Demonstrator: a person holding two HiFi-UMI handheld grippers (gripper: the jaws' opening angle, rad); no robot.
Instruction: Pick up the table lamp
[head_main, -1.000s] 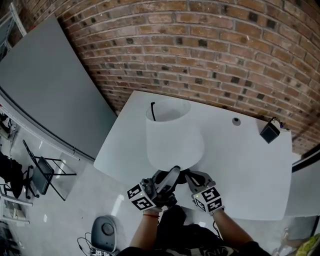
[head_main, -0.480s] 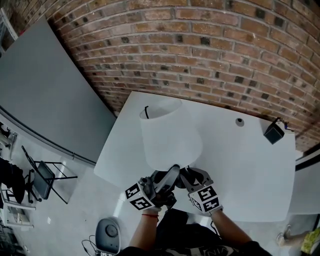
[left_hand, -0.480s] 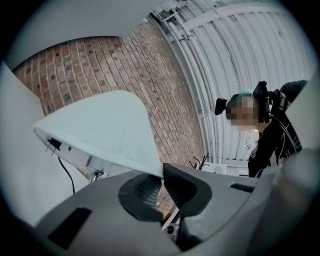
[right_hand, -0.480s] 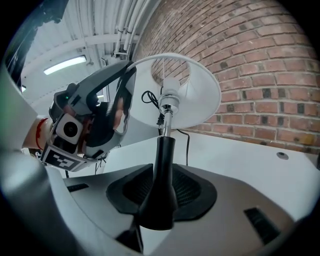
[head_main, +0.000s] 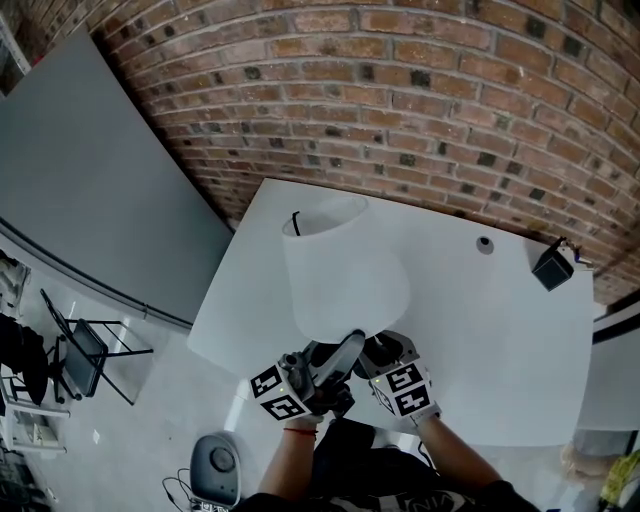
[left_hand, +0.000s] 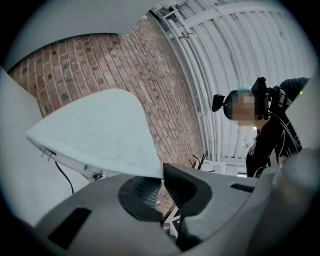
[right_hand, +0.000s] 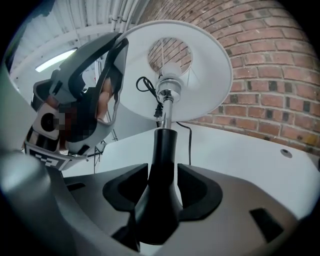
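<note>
The table lamp has a white shade (head_main: 345, 270) and a black stem (right_hand: 162, 165) with a chrome socket (right_hand: 167, 92); it stands near the front of the white table (head_main: 500, 340). My left gripper (head_main: 342, 352) is shut on the shade's lower rim (left_hand: 150, 172), which runs in between its pads. Low beside it, my right gripper (head_main: 378, 352) has its jaws opening, with the black stem standing between them (right_hand: 162, 192); narrow gaps show beside the stem. The lamp's foot is hidden under the shade in the head view.
A black cord (head_main: 293, 222) hangs at the shade's far side. A small black box (head_main: 552, 268) and a round grommet (head_main: 485, 243) sit at the table's far right, below the brick wall. On the floor at left are a grey panel (head_main: 90, 170), a chair (head_main: 85, 345) and a round grey device (head_main: 213, 465).
My right gripper has slid in toward the lamp's stem and its jaws have spread. The shade has shifted slightly left. The left gripper has kept its hold on the rim.
</note>
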